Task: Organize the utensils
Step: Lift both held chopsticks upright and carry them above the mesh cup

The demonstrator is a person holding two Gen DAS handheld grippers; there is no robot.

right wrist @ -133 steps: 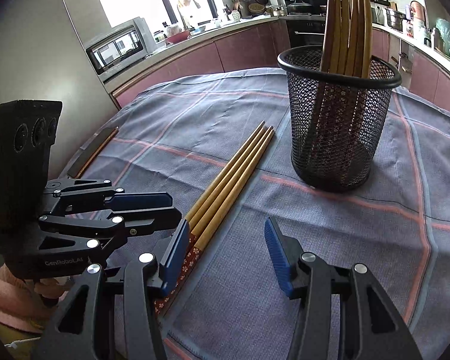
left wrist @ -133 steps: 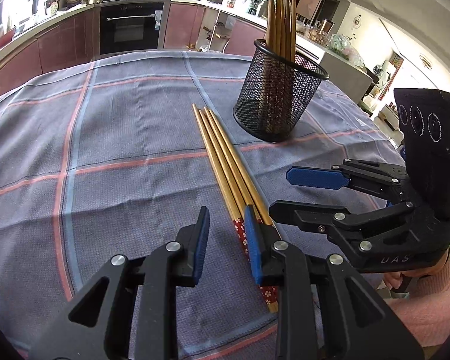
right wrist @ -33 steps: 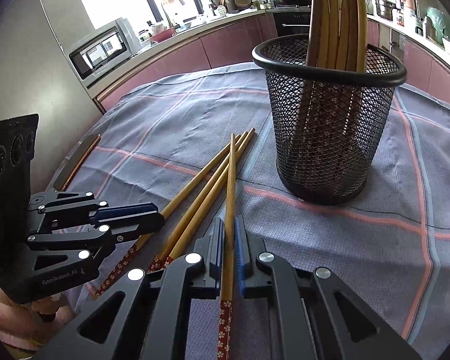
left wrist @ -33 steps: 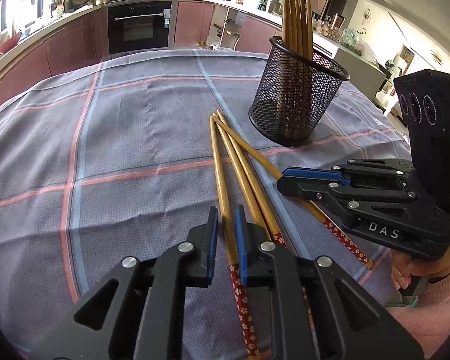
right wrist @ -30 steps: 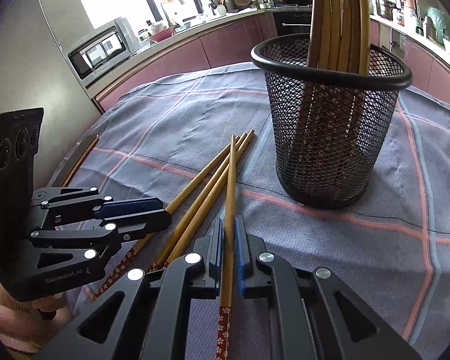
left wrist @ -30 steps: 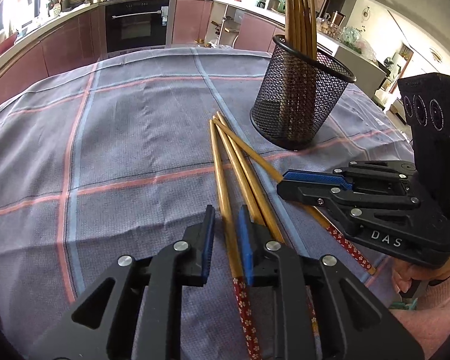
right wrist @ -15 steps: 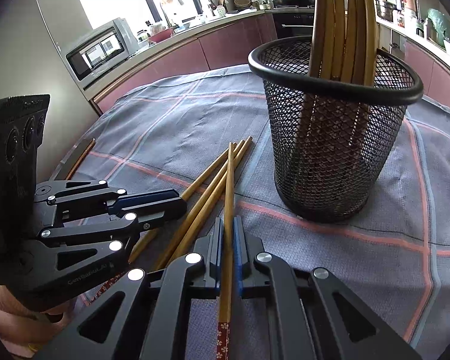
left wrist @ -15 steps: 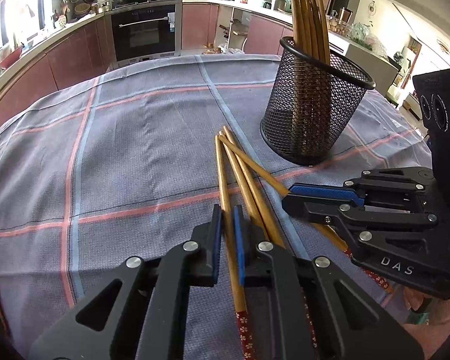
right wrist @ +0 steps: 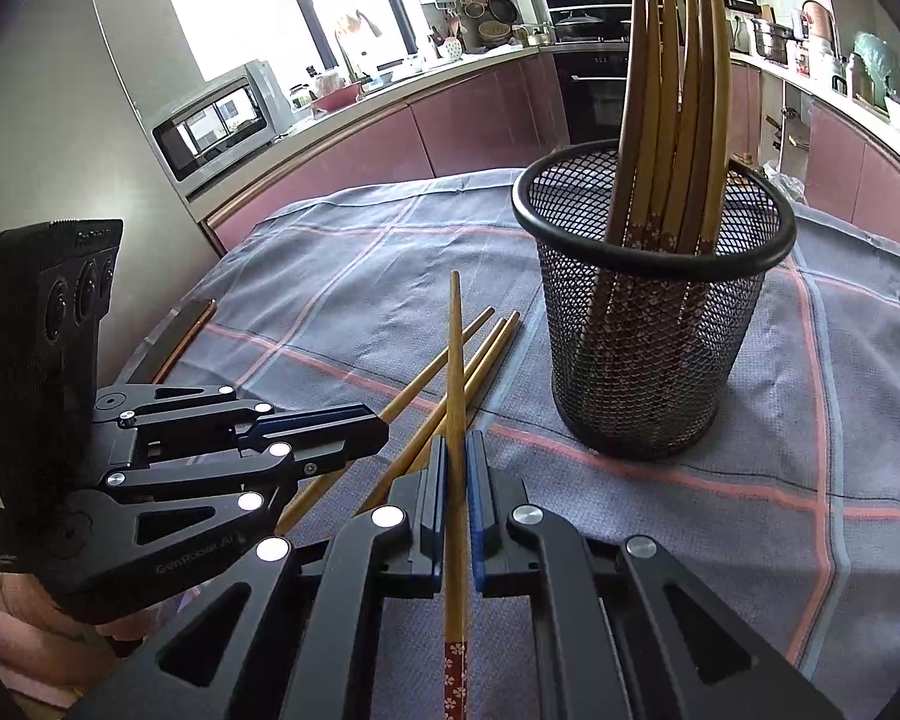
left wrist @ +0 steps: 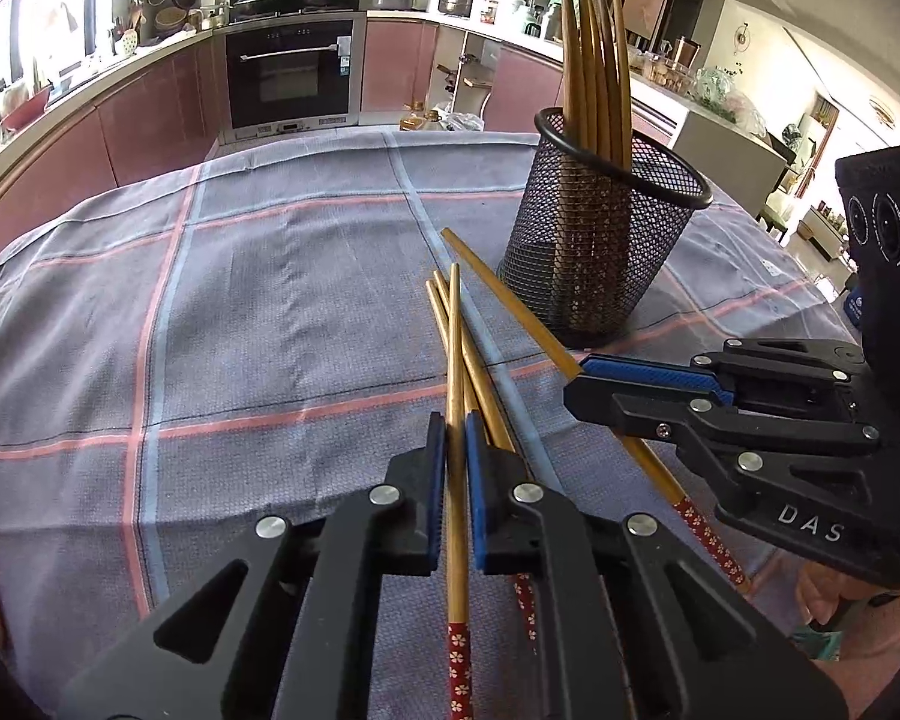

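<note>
Left gripper (left wrist: 456,450) clamped on one chopstick (left wrist: 455,372), just closed. Right gripper (right wrist: 456,474) pinching another chopstick (right wrist: 455,360), tip raised. Two more chopsticks (right wrist: 480,354) on the cloth (left wrist: 258,312) ahead; cup (right wrist: 648,360) beyond, right.

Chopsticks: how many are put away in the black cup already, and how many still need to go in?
Several chopsticks already stand in the mesh cup. The left gripper and the right gripper are each shut on one chopstick, so two are in hand. Two loose chopsticks lie on the tablecloth, yet to be picked up.
</note>
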